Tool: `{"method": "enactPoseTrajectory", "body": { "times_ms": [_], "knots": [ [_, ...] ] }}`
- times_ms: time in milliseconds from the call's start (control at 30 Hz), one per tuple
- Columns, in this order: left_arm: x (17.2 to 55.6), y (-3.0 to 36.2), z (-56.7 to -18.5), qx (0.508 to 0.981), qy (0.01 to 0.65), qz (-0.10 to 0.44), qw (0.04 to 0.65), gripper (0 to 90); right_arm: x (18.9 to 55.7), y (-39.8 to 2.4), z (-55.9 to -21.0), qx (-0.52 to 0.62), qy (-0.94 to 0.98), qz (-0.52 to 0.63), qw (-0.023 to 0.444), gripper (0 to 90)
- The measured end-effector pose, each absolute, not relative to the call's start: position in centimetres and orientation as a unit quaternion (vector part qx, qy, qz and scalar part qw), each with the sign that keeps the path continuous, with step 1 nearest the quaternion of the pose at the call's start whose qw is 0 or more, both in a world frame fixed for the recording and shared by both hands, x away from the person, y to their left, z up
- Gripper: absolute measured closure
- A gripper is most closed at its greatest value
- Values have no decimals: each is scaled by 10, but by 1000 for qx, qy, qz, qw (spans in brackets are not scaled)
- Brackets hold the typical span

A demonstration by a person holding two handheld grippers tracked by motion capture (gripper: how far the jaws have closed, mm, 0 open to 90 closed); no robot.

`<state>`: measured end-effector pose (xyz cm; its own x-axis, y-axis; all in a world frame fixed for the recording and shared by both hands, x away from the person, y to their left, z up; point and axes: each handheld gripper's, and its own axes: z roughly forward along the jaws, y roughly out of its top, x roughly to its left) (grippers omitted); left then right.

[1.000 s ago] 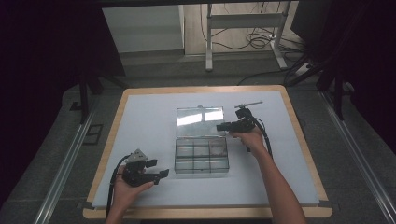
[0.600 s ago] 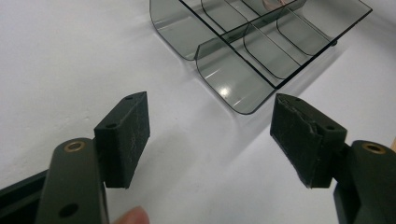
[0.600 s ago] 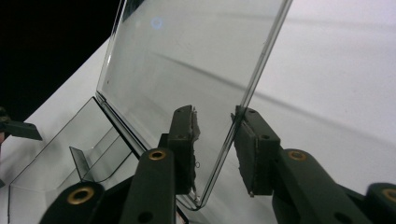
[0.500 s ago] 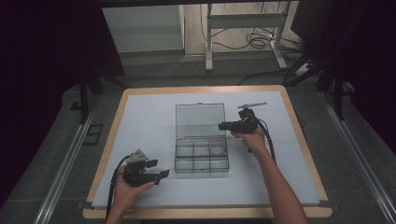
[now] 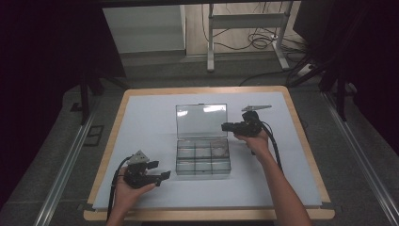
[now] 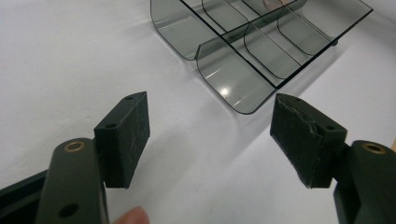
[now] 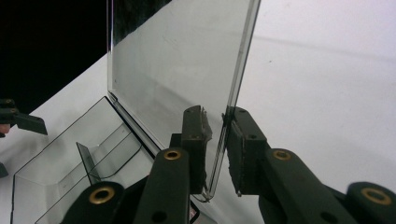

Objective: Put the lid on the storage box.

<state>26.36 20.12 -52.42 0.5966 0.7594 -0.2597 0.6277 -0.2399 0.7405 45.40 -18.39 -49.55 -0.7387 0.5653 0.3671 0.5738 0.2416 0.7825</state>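
In the high view, a clear plastic compartment box point(image 5: 203, 157) is seen near the middle of the white table point(image 5: 141, 122), its transparent lid point(image 5: 201, 120) raised upright behind the tray. The right gripper point(image 5: 227, 126) is held at the lid's right edge by the person's right hand point(image 5: 252, 140), with a cable trailing back along the forearm. The left gripper point(image 5: 161, 170) is held low at the near left of the table, just beside the box's front left corner and apart from it; its jaws are seen spread.

In the left gripper view, the two black pads point(image 6: 125, 133) are seen wide apart with bare table between them and nothing held. The box's rounded front corner point(image 6: 233, 81) lies ahead of the jaws, with curved dividers visible inside the compartments.

In the right gripper view, the upright lid point(image 7: 187, 70) is seen edge-on between the two pads point(image 7: 198, 140). The jaws have just been closing, and the lid's edge is caught between them; the right-hand pad appears to be touching the plastic, while a thin gap may remain at the other pad, and it cannot be told for certain. The tray with its dividers point(image 7: 88, 161) is seen at lower left.
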Motion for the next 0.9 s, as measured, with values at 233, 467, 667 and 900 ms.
{"method": "enactPoseTrajectory", "body": {
  "times_ms": [233, 467, 667, 900],
  "knots": [
    [263, 202, -524, 784, 442, 77, 430, 286, 448, -185, -494, -346, -790, -506, -16, 784],
    [263, 202, -523, 783, 443, 79, 430, 283, 445, -185, -494, -335, -792, -509, -27, 787],
    [263, 202, -523, 783, 442, 80, 431, 280, 442, -185, -494, -328, -794, -510, -40, 787],
    [263, 202, -523, 783, 442, 79, 431, 280, 438, -184, -493, -319, -796, -510, -59, 786]
  ]
}}
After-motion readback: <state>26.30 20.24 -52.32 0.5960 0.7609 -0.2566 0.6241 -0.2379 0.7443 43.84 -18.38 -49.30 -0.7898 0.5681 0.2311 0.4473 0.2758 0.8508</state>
